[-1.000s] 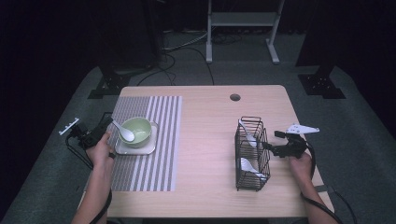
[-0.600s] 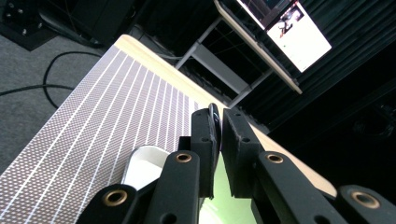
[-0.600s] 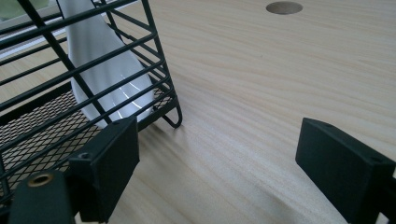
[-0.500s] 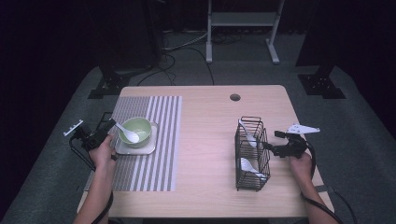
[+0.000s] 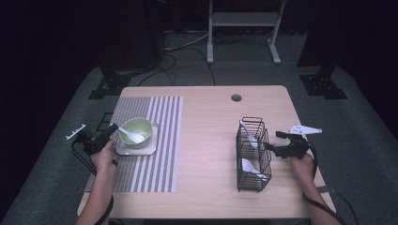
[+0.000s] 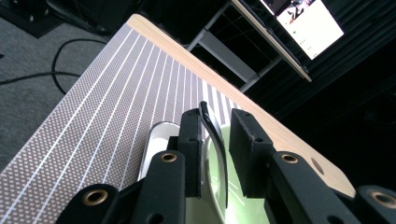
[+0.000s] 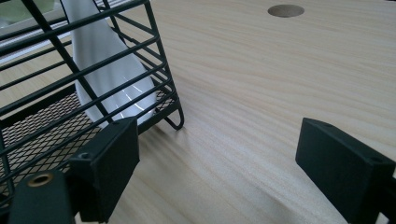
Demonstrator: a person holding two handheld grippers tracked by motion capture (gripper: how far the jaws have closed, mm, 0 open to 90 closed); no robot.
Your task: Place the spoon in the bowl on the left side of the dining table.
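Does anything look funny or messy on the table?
Nothing is spilled or broken. The white spoon lies in the green bowl, which sits on its square plate on the striped mat. Two more spoons stand in the wire basket, which is upright.

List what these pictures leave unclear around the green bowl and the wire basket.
- Left gripper view: the green bowl is mostly hidden behind the left gripper.
- Right gripper view: the wire basket is cut off by the left and top edges.
- High view: the basket's spoons are too small to count surely.
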